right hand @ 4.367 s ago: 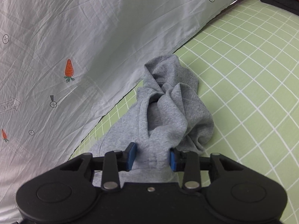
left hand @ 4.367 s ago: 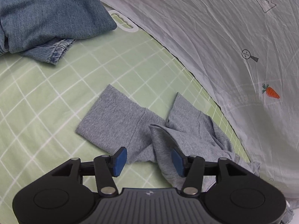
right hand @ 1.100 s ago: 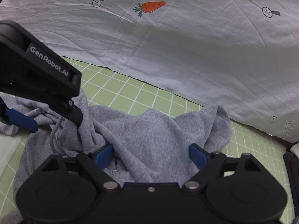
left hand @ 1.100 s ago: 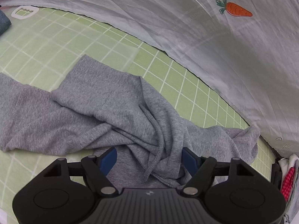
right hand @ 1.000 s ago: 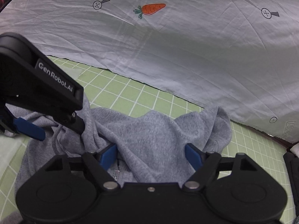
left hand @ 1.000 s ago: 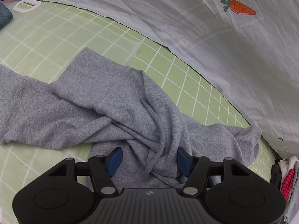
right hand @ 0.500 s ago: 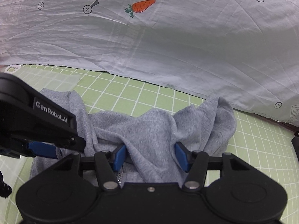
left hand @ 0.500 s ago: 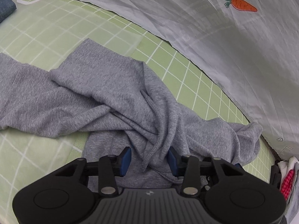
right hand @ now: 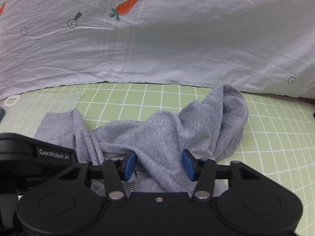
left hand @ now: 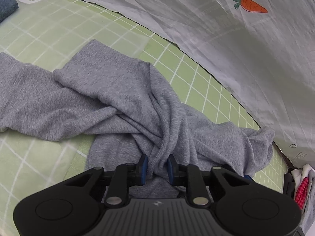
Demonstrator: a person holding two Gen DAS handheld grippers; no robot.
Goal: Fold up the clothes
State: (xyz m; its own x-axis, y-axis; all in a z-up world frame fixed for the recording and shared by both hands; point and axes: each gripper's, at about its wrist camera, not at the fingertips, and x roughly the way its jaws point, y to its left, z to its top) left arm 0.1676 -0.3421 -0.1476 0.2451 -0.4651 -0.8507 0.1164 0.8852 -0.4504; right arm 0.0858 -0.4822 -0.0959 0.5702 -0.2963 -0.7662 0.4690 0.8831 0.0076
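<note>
grey hoodie [left hand: 110, 98] lies crumpled on the green grid mat [left hand: 59, 31], bunched right at both sets of fingers, sleeves spreading ahead and to the left of the left ones. left gripper [left hand: 157, 169] fingers narrow, pinched on a twisted fold with the drawstring [left hand: 163, 129] running up from between them. right gripper [right hand: 159, 165] fingers partway apart, a ridge of the hoodie [right hand: 157, 133] lying between the blue pads [right hand: 189, 164]; cannot tell if they grip it. zipper [right hand: 132, 186] just below its left pad. hood end humps up ahead-right. white carrot-print sheet [right hand: 157, 45] beyond the fingers. red checked cloth [left hand: 300, 192] far right of the left fingers.
</note>
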